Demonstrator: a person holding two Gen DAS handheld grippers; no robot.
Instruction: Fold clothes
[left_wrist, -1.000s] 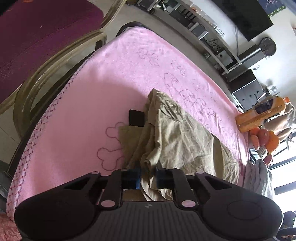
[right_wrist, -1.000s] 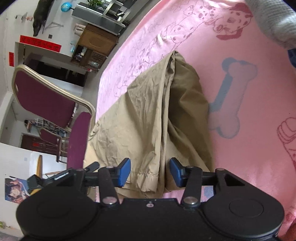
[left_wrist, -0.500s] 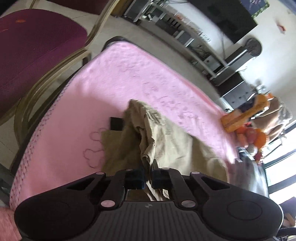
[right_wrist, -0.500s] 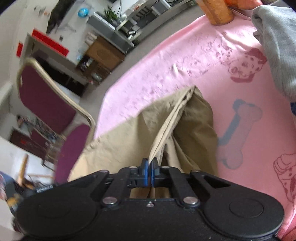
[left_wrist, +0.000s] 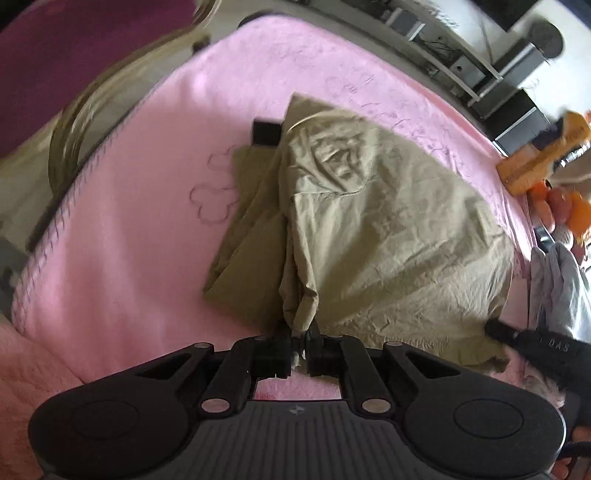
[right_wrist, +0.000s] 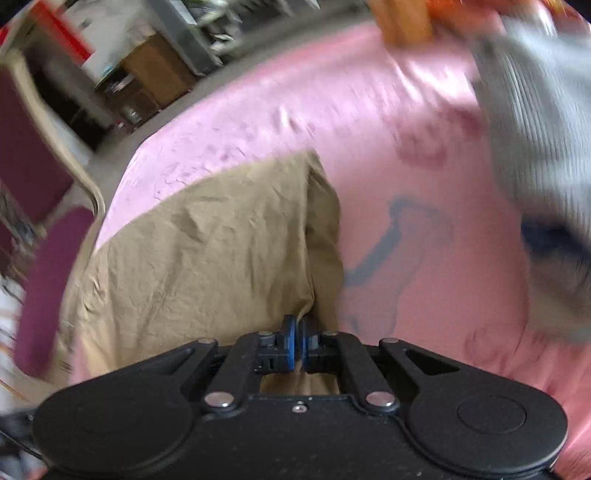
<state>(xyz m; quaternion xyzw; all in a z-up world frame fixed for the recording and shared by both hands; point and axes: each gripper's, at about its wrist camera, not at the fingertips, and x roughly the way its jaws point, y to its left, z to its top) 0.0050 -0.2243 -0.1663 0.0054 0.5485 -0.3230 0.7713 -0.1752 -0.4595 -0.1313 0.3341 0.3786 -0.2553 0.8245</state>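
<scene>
A crumpled khaki garment (left_wrist: 380, 229) lies on a pink blanket (left_wrist: 140, 229) printed with bones and dogs. My left gripper (left_wrist: 300, 345) is shut on a bunched edge of the garment at its near side. My right gripper (right_wrist: 297, 332) is shut on another near edge of the same garment (right_wrist: 207, 251); its black body also shows in the left wrist view (left_wrist: 532, 347) at the garment's right corner. The garment is doubled over, with a darker layer (left_wrist: 251, 251) lying underneath on the left.
A grey knitted garment (right_wrist: 543, 155) lies at the blanket's right. An orange bottle (left_wrist: 535, 158) and oranges (left_wrist: 565, 206) stand beyond it. A small black object (left_wrist: 266, 132) lies by the garment's far corner. Maroon chairs (right_wrist: 26, 155) stand past the blanket's edge.
Both grippers closed on the garment's near edges, then pulled them along, spreading the top layer wider and flatter across the blanket. Both views are blurred by motion.
</scene>
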